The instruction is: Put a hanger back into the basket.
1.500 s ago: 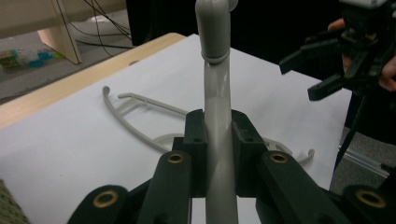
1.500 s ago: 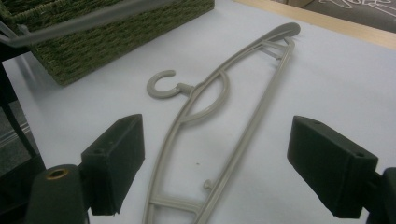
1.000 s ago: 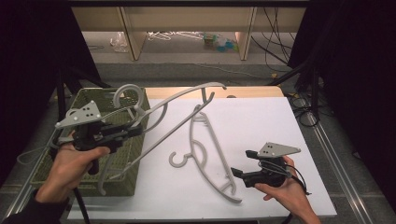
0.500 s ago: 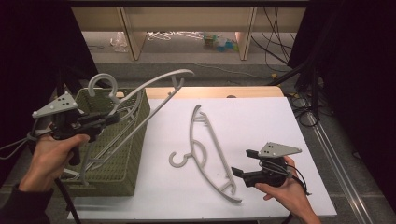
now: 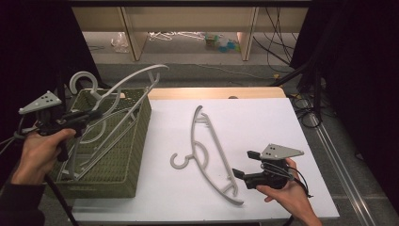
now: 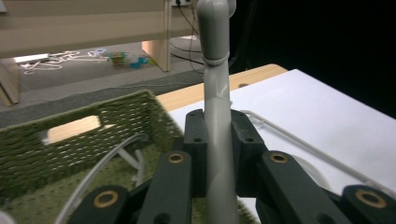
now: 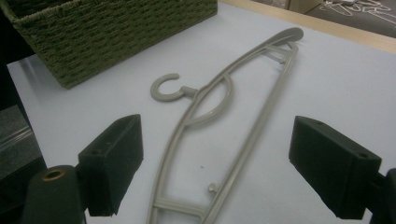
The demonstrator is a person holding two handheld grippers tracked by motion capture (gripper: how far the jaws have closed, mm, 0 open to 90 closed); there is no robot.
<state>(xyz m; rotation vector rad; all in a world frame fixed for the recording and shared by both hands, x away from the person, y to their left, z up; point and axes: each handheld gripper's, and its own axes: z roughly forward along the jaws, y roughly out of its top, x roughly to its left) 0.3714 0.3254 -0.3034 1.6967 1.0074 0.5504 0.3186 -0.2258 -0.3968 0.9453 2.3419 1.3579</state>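
Note:
My left gripper is shut on a grey plastic hanger and holds it tilted over the green woven basket, hook at the upper left and lower end down inside. In the left gripper view the jaws clamp the hanger's stem, with the basket below. A second grey hanger lies flat on the white table. My right gripper rests open beside its near end. In the right gripper view the gripper straddles that hanger without touching it.
The white tabletop has a wooden strip along its far edge. Beyond it are wooden shelf legs and small clutter on the floor. Cables hang off the table's right side. The basket stands at the table's left.
My left gripper has carried its hanger leftward, from above the table's left part to over the basket, and slightly down. The right gripper and the lying hanger have stayed put.

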